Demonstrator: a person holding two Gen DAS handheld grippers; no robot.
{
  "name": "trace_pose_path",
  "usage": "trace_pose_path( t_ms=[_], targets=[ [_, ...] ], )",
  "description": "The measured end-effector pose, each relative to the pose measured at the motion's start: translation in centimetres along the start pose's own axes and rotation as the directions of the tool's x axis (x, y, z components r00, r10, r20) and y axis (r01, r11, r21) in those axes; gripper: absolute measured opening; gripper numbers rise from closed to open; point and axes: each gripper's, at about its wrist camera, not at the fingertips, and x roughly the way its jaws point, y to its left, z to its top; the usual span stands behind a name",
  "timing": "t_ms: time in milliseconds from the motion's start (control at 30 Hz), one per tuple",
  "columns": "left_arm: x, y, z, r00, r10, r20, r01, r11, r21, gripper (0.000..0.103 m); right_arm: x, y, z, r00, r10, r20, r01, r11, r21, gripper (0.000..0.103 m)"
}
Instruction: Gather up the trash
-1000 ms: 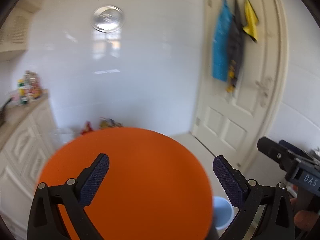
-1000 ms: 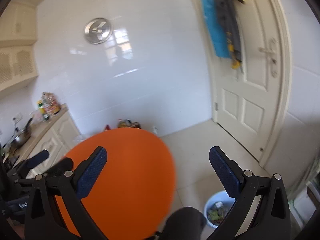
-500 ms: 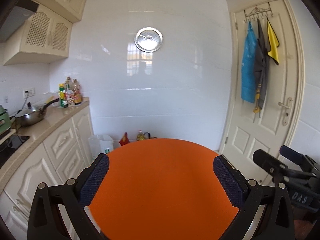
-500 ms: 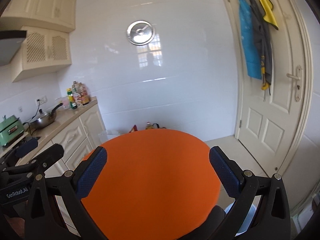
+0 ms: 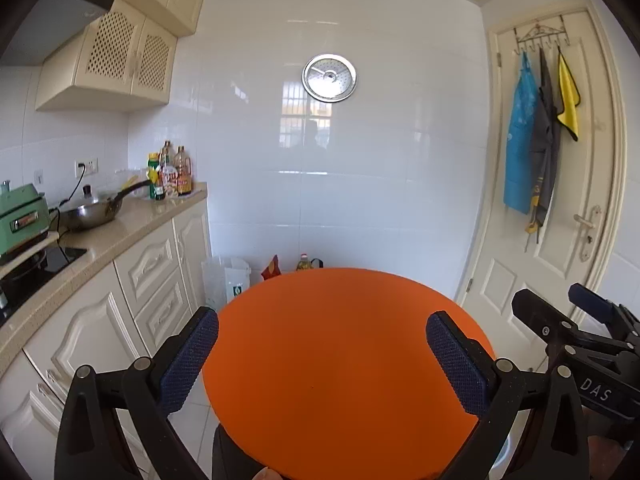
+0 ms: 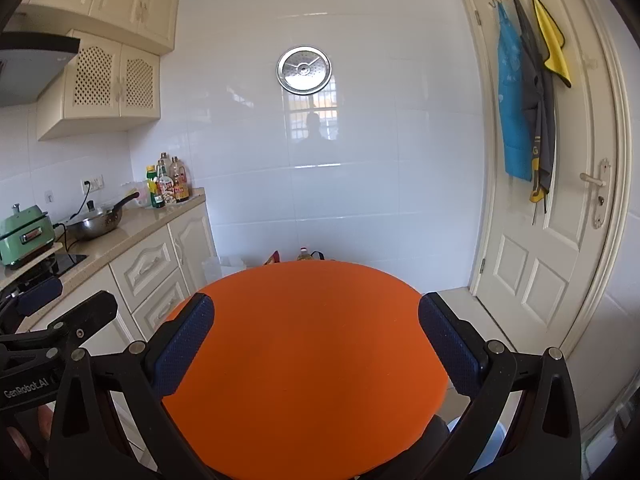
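both wrist cams level, share table [image 5: 344,360]

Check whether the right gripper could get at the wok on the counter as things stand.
Probably not directly: the right gripper hangs open over the orange round table, and the left gripper sits between it and the wok far off on the counter.

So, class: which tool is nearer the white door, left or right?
Right. The right tool is on the side of the door; the left tool is beyond it, beside the kitchen counter.
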Motion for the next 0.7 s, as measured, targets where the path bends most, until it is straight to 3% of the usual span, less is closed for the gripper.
trace_pose_path(
  t_ms=[267,467,700],
  targets=[
    [0.7,-0.9,2.4,1.0,0.0,-0.008,-0.001,1.0,-0.02,0.102,0.2,0.5,-0.1,1.0,0.002,-0.003,-0.002,1.0,-0.012,0.103],
    [0.6,-1.7,2.4,1.0,-0.007,-0.001,0.007,1.0,-0.027,0.102,0.1,1.0,0.0,1.0,-0.003,0.002,0.003,1.0,-0.027,0.103],
    [0.2,-1.8,1.6,0.999,0.033,0.042,-0.032,0.999,-0.031,0.102,0.4,1.3,0.0,1.0,-0.004,-0.005,0.004,0.999,-0.036,0.103]
  ],
)
